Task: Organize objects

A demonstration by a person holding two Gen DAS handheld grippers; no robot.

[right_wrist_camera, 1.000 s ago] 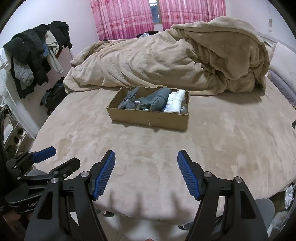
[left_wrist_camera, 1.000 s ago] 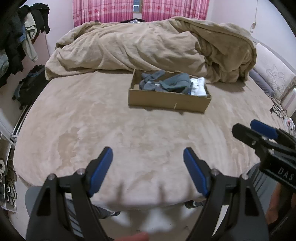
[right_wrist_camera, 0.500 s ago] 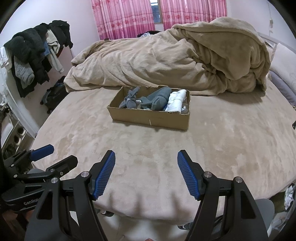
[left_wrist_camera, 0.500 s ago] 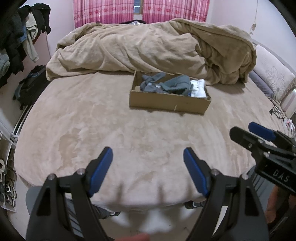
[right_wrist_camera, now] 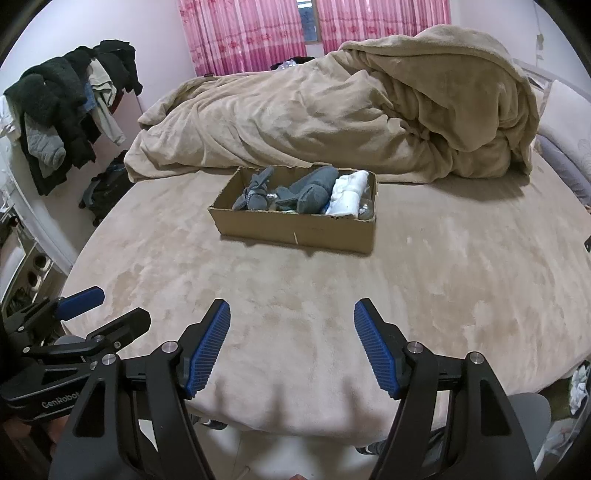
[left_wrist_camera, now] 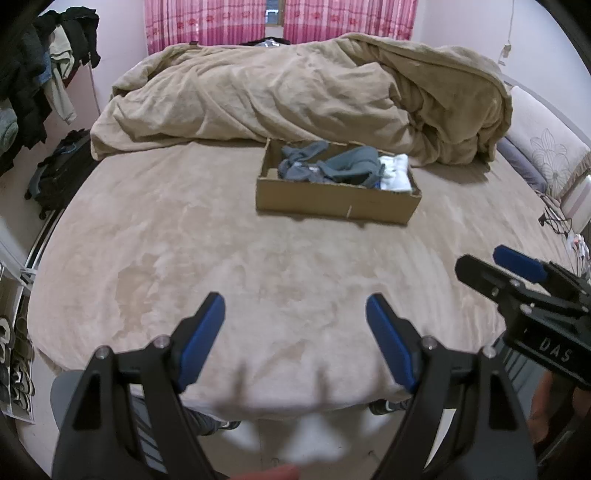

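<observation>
A shallow cardboard box (left_wrist_camera: pixel 334 205) (right_wrist_camera: pixel 295 229) lies in the middle of the bed. It holds grey socks (left_wrist_camera: pixel 343 168) (right_wrist_camera: pixel 295 190) and a white rolled bundle (left_wrist_camera: pixel 395 173) (right_wrist_camera: pixel 349 194) at its right end. My left gripper (left_wrist_camera: pixel 295 332) is open and empty above the bed's near edge, well short of the box. My right gripper (right_wrist_camera: pixel 291 339) is open and empty too, beside the left one. The right gripper shows at the right of the left wrist view (left_wrist_camera: pixel 502 266). The left gripper shows at the lower left of the right wrist view (right_wrist_camera: pixel 107 310).
A crumpled tan duvet (left_wrist_camera: pixel 295 88) (right_wrist_camera: pixel 332 110) is piled behind the box. A pillow (left_wrist_camera: pixel 543 155) lies at the right. Clothes hang on a rack (right_wrist_camera: pixel 66 110) at the left, with a black bag (left_wrist_camera: pixel 59 173) on the floor. Pink curtains (right_wrist_camera: pixel 251 33) hang at the back.
Both views have shifted slightly; the box appears a little lower and nearer. Both grippers have stayed open and empty.
</observation>
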